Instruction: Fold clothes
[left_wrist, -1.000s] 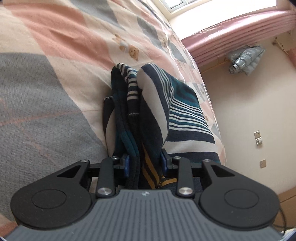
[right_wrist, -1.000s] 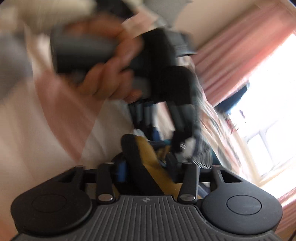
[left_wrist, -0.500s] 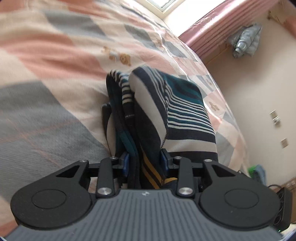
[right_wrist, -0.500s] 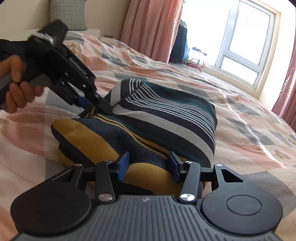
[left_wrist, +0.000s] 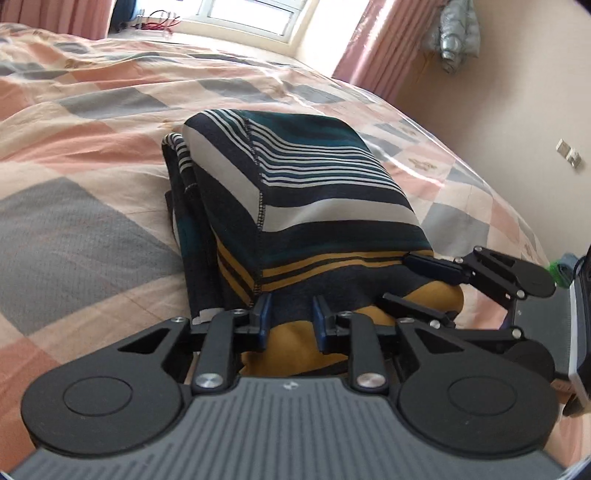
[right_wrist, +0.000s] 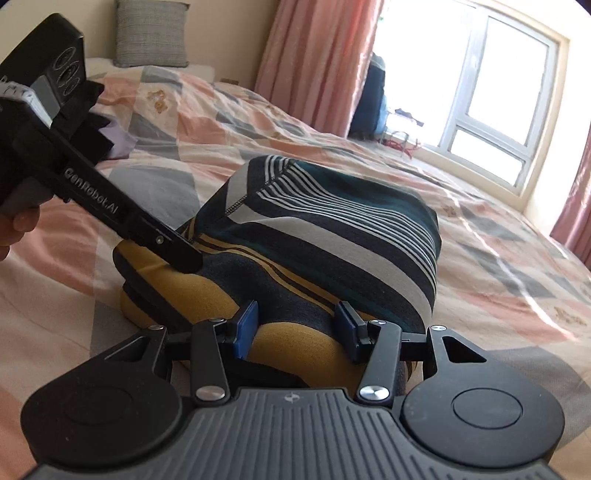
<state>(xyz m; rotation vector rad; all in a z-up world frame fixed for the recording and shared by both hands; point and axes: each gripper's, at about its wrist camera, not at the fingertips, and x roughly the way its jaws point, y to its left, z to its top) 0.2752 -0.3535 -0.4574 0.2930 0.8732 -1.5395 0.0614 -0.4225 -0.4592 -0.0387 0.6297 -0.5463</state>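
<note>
The folded striped shirt (left_wrist: 314, 206) lay on the bed (left_wrist: 92, 229), near edge pinched by both the left gripper (left_wrist: 290, 319) and right gripper (right_wrist: 297, 326); uneven release could have spilled the layers.

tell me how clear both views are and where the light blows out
Left wrist view: sharp on the striped sweater, with the window at the top blown out to white and fisheye bending at the edges. Right wrist view: also sharp, the window overexposed, glare streaks on the bedspread, and the pillow slightly soft.
</note>
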